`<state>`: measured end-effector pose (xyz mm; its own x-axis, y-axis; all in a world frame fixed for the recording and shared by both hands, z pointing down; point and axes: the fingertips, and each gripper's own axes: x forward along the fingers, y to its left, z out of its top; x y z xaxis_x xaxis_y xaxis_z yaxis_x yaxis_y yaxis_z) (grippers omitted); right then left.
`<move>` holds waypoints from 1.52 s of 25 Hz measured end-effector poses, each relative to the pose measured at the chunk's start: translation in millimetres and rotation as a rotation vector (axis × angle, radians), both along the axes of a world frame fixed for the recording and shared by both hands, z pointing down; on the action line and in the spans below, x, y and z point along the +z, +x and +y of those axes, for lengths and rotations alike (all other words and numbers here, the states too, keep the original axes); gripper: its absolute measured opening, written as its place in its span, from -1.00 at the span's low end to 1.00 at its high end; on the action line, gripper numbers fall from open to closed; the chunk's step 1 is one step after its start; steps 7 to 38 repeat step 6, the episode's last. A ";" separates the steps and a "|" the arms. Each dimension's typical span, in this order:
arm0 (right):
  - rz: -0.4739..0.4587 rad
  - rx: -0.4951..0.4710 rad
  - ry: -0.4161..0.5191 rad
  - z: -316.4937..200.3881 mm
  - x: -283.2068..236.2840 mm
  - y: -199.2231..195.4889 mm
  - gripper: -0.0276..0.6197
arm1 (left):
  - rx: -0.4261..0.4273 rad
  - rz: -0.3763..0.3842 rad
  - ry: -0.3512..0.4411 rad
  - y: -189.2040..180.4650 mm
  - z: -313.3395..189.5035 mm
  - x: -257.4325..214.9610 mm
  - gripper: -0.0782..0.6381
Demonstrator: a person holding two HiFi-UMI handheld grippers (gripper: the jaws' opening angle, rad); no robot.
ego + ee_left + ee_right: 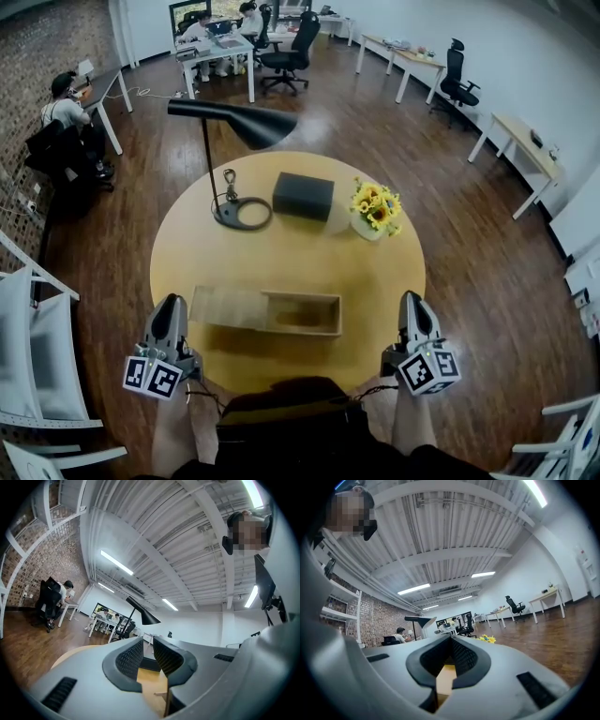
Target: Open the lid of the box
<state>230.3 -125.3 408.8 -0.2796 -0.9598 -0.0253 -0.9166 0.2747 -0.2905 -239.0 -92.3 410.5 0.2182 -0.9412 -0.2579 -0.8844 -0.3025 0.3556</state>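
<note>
Grey left gripper [171,304] and right gripper [412,301] low at near edge of table [384,272], each with jaws together, nothing between. Beyond, between them: wooden box [302,314], lid [228,307] slid out leftward, cavity exposed; task looks nearly done. To finish: brace box's right end, draw lid level along grooves, clear of lamp [234,122] behind

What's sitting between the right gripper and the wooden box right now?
Nothing. In the head view, only bare yellow tabletop separates the right gripper from the wooden box at its right end.
</note>
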 end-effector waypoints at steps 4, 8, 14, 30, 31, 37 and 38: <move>0.006 -0.002 -0.004 -2.4 0.3 -4.2 -0.91 | -0.006 0.005 -0.008 -8.7 -1.8 4.0 -0.61; 0.008 -0.002 -0.005 -3.5 1.1 -5.9 -0.91 | -0.010 0.007 -0.011 -12.4 -2.1 6.5 -0.61; 0.008 -0.002 -0.005 -3.5 1.1 -5.9 -0.91 | -0.010 0.007 -0.011 -12.4 -2.1 6.5 -0.61; 0.008 -0.002 -0.005 -3.5 1.1 -5.9 -0.91 | -0.010 0.007 -0.011 -12.4 -2.1 6.5 -0.61; 0.008 -0.002 -0.005 -3.5 1.1 -5.9 -0.91 | -0.010 0.007 -0.011 -12.4 -2.1 6.5 -0.61; 0.008 -0.002 -0.005 -3.5 1.1 -5.9 -0.91 | -0.010 0.007 -0.011 -12.4 -2.1 6.5 -0.61; 0.008 -0.002 -0.005 -3.5 1.1 -5.9 -0.91 | -0.010 0.007 -0.011 -12.4 -2.1 6.5 -0.61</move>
